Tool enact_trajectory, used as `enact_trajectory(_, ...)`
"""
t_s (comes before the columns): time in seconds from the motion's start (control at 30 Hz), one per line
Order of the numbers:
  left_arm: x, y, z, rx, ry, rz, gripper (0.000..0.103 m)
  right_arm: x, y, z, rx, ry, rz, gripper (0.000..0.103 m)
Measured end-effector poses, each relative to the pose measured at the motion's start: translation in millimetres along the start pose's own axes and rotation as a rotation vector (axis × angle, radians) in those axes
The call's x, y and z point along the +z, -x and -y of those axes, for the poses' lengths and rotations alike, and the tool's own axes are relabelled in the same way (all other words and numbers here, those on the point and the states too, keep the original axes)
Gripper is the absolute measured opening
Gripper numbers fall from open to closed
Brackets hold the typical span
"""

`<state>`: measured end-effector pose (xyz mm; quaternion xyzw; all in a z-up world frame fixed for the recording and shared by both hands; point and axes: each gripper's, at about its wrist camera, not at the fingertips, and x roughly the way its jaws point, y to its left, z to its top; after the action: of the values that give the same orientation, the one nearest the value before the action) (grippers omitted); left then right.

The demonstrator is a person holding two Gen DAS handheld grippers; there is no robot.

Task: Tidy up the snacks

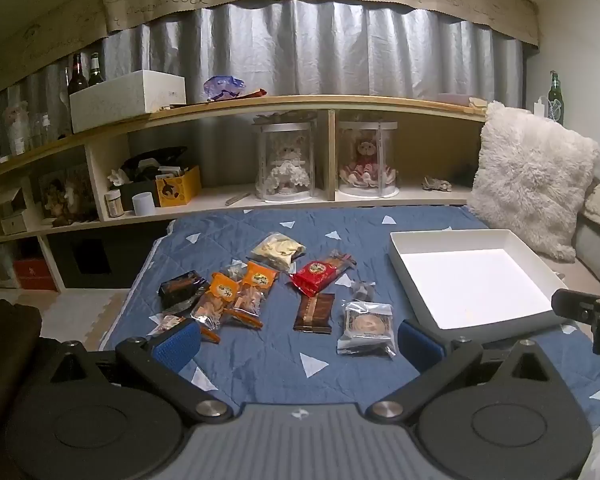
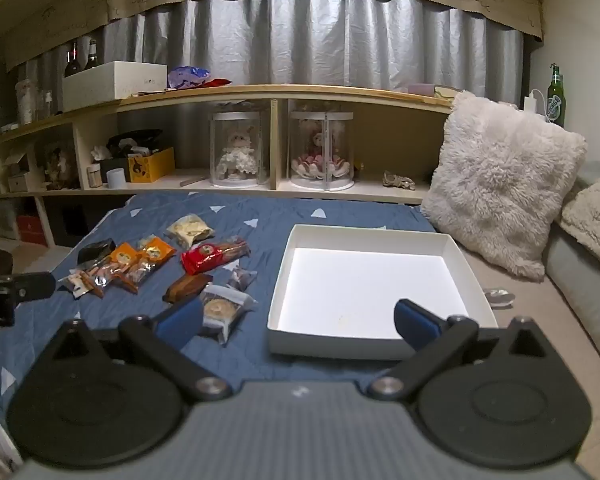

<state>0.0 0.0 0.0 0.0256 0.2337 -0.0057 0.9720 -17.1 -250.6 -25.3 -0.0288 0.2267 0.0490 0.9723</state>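
Looks like the very start of the sorting: the white tray [image 2: 452, 256] on the right of the blue bedspread [image 1: 260, 364] has nothing in it, and all the snack packets [image 1: 256, 288] lie scattered to its left, none picked up yet. Both the left hand-held gripper [image 1: 298, 340] and the right hand-held gripper [image 2: 298, 320] hover low at the near edge, level and pointing forward, jaws spread wide and holding nothing. I'd guess the next move is dropping onto the nearest one, the round cookie packet [image 1: 367, 328], and pinching its crinkly wrapper without it sliding.
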Motion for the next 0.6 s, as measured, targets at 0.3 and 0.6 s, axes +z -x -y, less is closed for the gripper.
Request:
enact_trajectory(0.3,0.0,-0.1,0.1,0.001,-0.003,-0.001,0.103,0.2,-0.6,-0.2,0.000,0.000,-0.002,0.102)
enact_trajectory(0.6,0.0,0.0,0.1,0.001,-0.002,-0.003,0.103,-2.8,-1.0,-0.1,0.003,0.002,-0.005,0.102)
